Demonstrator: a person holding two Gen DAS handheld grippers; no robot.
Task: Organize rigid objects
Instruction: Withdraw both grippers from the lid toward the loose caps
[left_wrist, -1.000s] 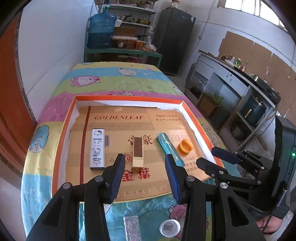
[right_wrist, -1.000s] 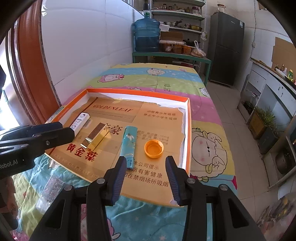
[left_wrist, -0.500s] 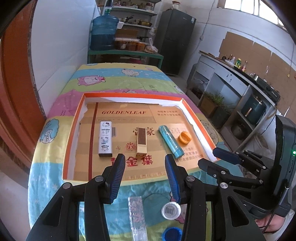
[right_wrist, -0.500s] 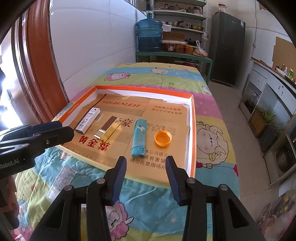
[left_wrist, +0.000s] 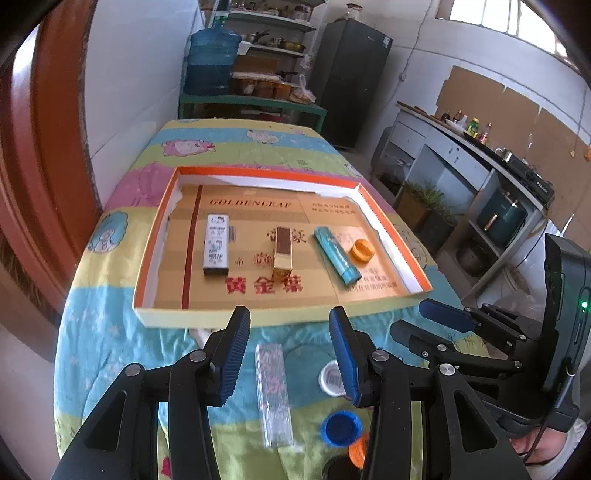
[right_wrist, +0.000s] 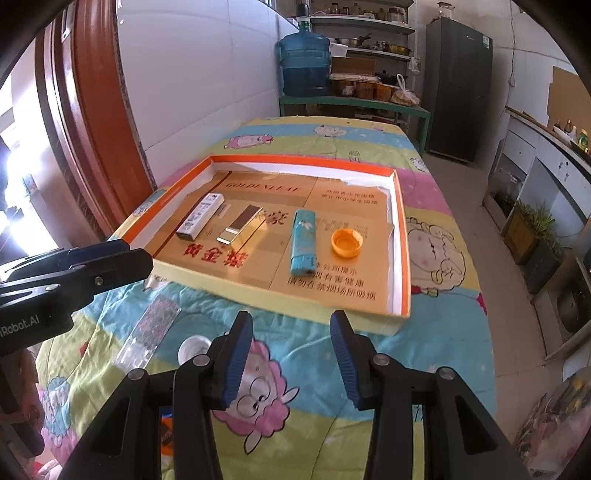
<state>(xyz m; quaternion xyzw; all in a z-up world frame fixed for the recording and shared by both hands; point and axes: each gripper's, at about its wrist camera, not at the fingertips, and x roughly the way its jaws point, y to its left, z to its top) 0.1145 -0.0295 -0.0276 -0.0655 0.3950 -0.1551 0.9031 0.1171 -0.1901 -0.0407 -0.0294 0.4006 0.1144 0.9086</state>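
Nearest the person, the left tool (left_wrist: 288, 354) hangs above the quilted tabletop (left_wrist: 110, 332) with its blue pads spread wide and nothing between them. Directly below that gap lies the clear glittery bar (left_wrist: 274, 391) — flat on the quilt, its long axis running nearly straight away from the tool, so the pads stand one to each long side. This alignment is the relation the coming move likely turns on: a descent and a squeeze across the narrow width would probably suffice.

Just right of the bar sit a white cap (left_wrist: 330, 377), partly hidden behind the right pad, and a blue cap (left_wrist: 340, 427); an orange cap shows beside the blue one, half hidden.

The right tool (right_wrist: 291, 354) is likewise spread and empty, hovering over bare quilt; the bar lies well to its left, so the left tool is the nearer.

Farther off, the orange-rimmed tray (left_wrist: 155, 240) holds a row — white box (left_wrist: 216, 245), gold box (left_wrist: 283, 253), teal lighter (left_wrist: 336, 254), orange cap in the tray (left_wrist: 362, 250) — all lying roughly parallel, apart from one another.
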